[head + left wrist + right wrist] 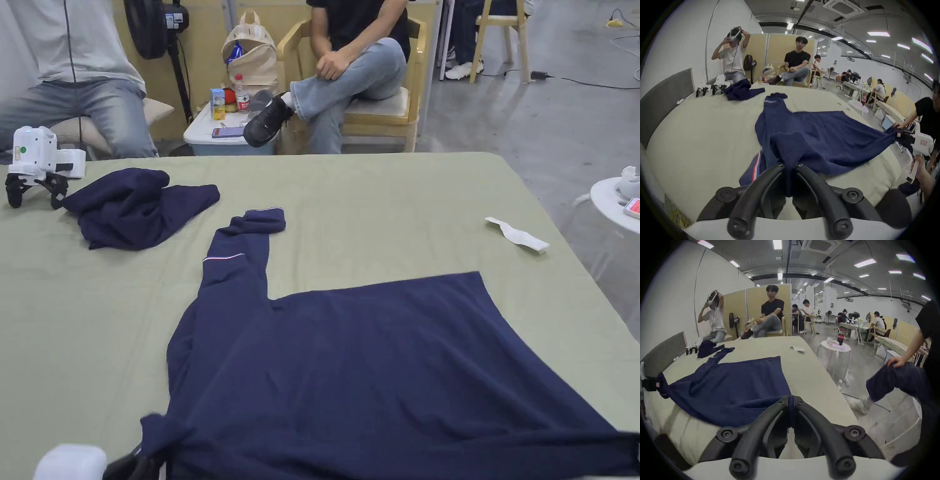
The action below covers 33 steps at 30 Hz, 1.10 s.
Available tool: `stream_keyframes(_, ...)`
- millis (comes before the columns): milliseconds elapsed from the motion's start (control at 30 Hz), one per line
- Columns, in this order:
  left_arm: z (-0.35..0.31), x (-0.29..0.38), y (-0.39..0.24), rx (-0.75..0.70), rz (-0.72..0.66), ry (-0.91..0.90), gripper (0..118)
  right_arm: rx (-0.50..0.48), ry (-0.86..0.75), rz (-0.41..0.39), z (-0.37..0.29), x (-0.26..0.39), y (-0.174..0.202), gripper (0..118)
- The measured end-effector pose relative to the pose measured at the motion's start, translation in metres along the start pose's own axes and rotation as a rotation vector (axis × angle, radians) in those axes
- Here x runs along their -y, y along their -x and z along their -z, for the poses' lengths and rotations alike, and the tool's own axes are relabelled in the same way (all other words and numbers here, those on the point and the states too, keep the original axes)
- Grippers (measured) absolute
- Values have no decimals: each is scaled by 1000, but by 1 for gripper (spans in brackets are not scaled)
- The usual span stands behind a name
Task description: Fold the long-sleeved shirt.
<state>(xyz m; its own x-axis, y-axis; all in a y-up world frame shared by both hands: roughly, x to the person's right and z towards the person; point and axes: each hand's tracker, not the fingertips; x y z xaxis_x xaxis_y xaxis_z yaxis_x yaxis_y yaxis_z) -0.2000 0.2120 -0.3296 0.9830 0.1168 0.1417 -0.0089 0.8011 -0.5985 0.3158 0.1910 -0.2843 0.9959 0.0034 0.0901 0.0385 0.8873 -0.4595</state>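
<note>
Your left tongs (789, 165) and right tongs (791, 398) each pinch a near corner of the navy long-sleeved shirt (375, 369) spread flat on the green tabletop (387, 194), one sleeve (240, 250) stretched away.

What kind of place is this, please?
Probably a large shared workroom for recording handling tasks, not a home: a ceiling air-conditioning unit, rows of work desks with seated people, and a spare white hand-held gripper on the green-covered table.
</note>
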Motion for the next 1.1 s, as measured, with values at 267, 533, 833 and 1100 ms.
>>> stream_keyframes(267, -52, 48, 1, -36, 46, 120, 3, 45, 80, -5, -79, 35, 10, 6)
stream_keyframes(533, -92, 82, -1, -37, -26, 173, 4, 64, 200, -2, -113, 61, 15, 6)
stream_keyframes(833, -164, 31, 3, 18, -180, -76, 72, 11, -134, -81, -150, -20, 42, 50)
stream_keyframes(1100, -107, -54, -24, -28, 0, -214, 0, -240, -347, -93, -88, -97, 121, 1)
